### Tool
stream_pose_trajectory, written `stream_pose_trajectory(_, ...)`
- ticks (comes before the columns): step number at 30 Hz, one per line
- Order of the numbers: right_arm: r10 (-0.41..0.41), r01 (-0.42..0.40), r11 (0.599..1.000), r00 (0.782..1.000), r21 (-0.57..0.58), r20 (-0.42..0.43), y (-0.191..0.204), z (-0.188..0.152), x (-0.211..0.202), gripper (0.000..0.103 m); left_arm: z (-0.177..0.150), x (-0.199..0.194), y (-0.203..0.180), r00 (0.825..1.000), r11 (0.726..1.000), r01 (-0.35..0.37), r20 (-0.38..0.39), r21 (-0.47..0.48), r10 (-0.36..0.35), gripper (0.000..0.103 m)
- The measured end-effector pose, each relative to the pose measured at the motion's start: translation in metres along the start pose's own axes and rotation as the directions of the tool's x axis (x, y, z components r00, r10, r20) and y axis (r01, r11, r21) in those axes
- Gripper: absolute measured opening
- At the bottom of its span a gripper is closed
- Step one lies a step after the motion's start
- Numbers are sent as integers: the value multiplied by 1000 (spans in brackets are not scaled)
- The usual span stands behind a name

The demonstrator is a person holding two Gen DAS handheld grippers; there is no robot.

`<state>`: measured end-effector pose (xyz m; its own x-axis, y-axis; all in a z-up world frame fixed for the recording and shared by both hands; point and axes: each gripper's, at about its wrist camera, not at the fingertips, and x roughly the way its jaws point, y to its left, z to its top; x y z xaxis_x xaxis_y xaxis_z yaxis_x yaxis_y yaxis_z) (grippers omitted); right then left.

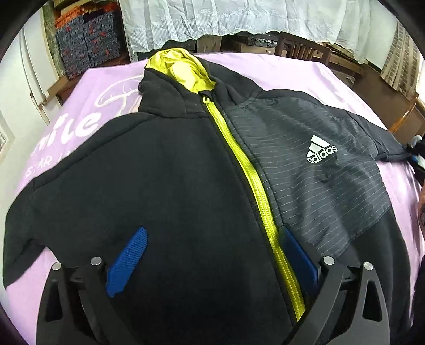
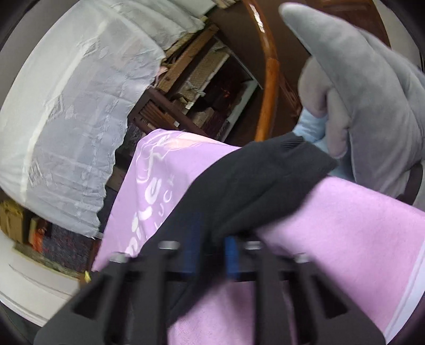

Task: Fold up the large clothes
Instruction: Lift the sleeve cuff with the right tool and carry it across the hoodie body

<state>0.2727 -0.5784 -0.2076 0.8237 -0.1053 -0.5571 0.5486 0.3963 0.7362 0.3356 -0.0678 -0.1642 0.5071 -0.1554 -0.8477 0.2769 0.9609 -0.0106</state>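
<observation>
Your right tongs (image 2: 209, 254) are clamped on only the sleeve (image 2: 260, 183) near the bed's (image 2: 345, 225) edge, so pulling could drag the flat-lying hoodie (image 1: 186, 185) askew (left tongs (image 1: 212, 254) gape apart over its middle).

A lilac cloth (image 1: 305, 71) with white lettering covers the table, a white lace curtain (image 1: 239, 18) hangs at the far side, and a grey plush toy (image 2: 372, 87) sits right.

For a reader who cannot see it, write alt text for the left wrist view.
A black hooded jacket with a yellow-green zipper lies face up on a lilac cloth. The open left claw hangs over its lower front.
</observation>
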Motion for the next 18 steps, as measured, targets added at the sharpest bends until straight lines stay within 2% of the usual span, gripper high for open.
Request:
stream_pose_trajectory(3, 51, -51, 997, 999, 57, 8, -11, 10, -11, 7, 0, 0, 2, 1000, 1000, 9, -9, 1, -9, 99)
stream_pose_trajectory(6, 49, -51, 997, 998, 50, 41, -11, 13, -23, 7, 0, -2, 2, 1000, 1000, -4, -10, 10, 4, 99)
stream_pose_trajectory(11, 26, -25, 994, 1000, 106, -7, -27, 10, -18, 8, 5, -13, 14, 998, 998, -45, 43, -38, 46, 99)
stream_pose_trajectory(12, 33, -32, 993, 999, 112, -7, -28, 10, -18, 12, 7, -14, 19, 998, 998, -38, 47, -54, 40, 99)
stream_pose_trajectory(15, 54, -54, 994, 999, 92, -4, -22, 12, -16, 21, 9, -12, 30, 999, 995, -18, 37, -103, 22, 99)
stream_pose_trajectory(18, 7, -8, 999, 1000, 38, 16, -16, 11, -13, 16, 10, -6, 38, 1000, 990, 6, 6, -143, -6, 99)
